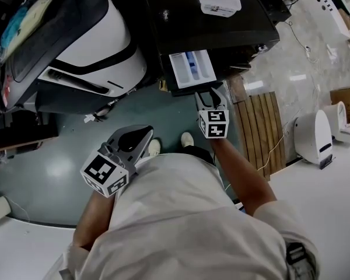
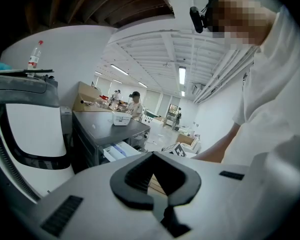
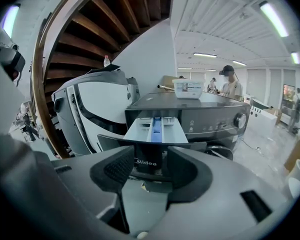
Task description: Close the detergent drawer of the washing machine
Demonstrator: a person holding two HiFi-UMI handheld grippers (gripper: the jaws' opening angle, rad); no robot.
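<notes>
I stand on a green floor (image 1: 52,174) in a big bright room, by the dark washing machine (image 1: 181,16). Its detergent drawer (image 1: 191,69) sticks out just in front of my right gripper (image 1: 210,95), whose jaws are apart and empty. My left gripper (image 1: 141,137) hangs low, jaws together

Head view steeply down, both gripper views low and forward, all sharing detergent drawer (image 1: 192,69)
</notes>
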